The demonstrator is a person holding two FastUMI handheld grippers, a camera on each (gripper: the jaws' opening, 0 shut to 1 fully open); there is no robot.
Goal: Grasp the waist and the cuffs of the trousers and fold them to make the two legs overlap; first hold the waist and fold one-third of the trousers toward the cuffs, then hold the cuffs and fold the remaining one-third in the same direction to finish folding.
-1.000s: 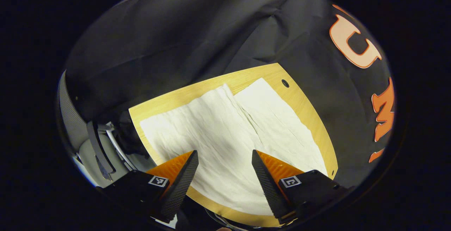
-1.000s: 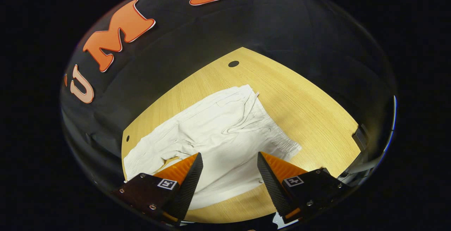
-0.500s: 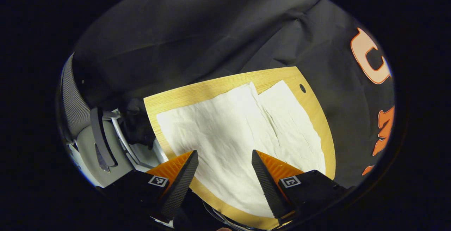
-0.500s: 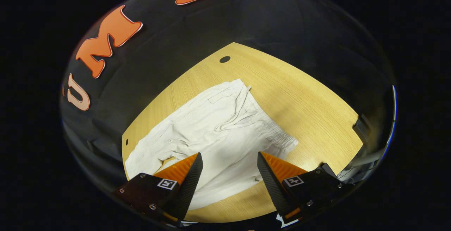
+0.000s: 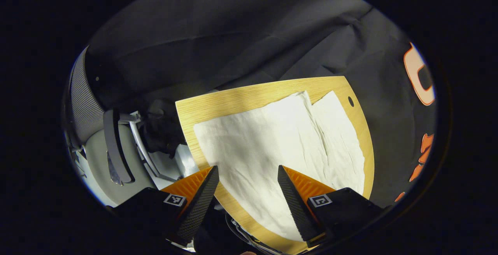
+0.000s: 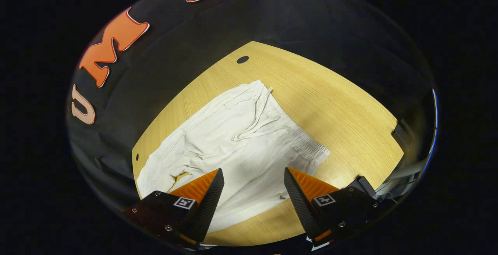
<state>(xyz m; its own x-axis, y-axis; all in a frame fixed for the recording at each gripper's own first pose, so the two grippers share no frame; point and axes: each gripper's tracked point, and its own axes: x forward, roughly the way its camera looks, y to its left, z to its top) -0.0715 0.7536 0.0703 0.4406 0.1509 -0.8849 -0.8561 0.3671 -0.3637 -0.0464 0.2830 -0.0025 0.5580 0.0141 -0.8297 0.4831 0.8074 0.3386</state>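
The trousers (image 6: 241, 142) are white and wrinkled, and they lie flat and unfolded on the wooden bench (image 6: 330, 103). The waist (image 6: 280, 126) has an elastic band and a loose drawstring. In the left gripper view the two legs (image 5: 288, 146) lie side by side, touching, and the cuffs (image 5: 311, 97) reach near the bench's far edge.

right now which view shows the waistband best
The right gripper view: the waistband lies in full sight, gathered elastic and drawstring showing, beyond the open right gripper. The left gripper view shows the trousers' legs and cuffs, spread flat on the table.
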